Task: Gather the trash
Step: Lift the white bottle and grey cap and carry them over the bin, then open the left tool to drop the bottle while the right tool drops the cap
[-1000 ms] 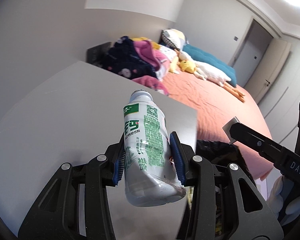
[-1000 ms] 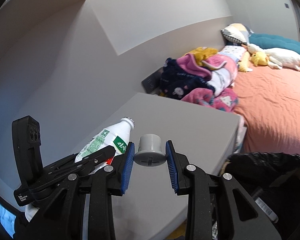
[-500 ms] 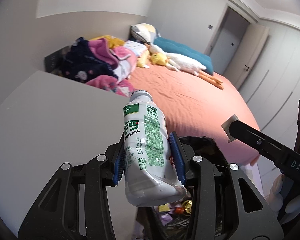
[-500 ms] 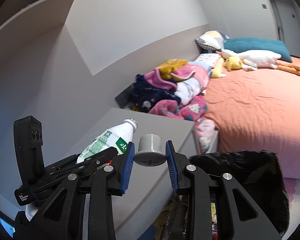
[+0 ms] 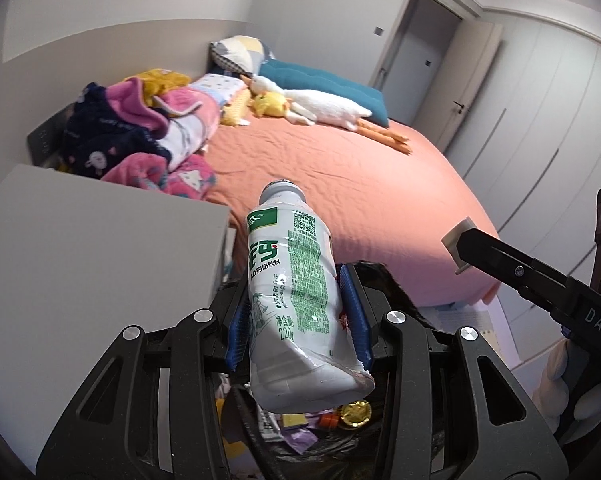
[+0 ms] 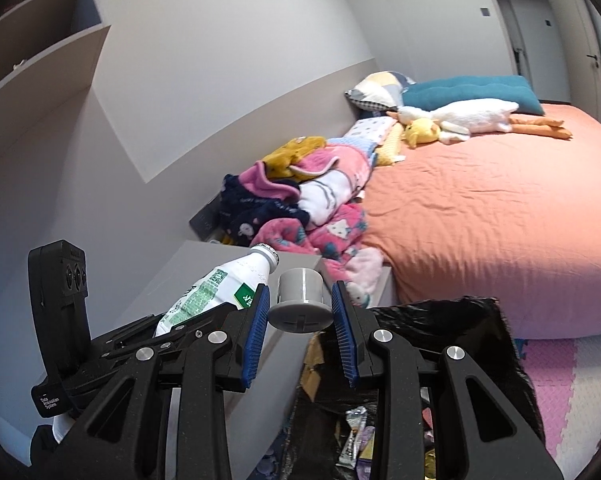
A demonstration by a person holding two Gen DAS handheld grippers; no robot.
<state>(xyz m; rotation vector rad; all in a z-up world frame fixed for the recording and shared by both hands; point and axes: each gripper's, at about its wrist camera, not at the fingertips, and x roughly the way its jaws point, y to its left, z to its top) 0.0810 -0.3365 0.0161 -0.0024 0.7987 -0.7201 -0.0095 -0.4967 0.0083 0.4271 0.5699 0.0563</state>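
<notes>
- My left gripper is clenched on a white plastic drink bottle with a green label. The blue pads press on both sides of it.
- The bottle has no cap on. Its neck points up and away from me, toward the big bed with the orange sheet.
- The bottom of the bottle is dented. It hangs right over the black trash bag.
- Inside the trash bag I see wrappers and a shiny gold piece just under the bottle.
- My right gripper is clenched on a small grey round plastic cap. Its wide flat rim sits between my blue pads.
- The cap is near the edge of the trash bag, up above the rim on the side by the grey bedside table.
- The grey table stands just beside the trash bag, between it and the wall.
- A pile of pink, white and dark blue clothes lies past the table, on the edge of the bed.
- A white stuffed goose toy and a yellow stuffed duck toy lie far from the trash bag, by the teal pillow.
- A pink and white foam mat is on the floor beside the trash bag.
</notes>
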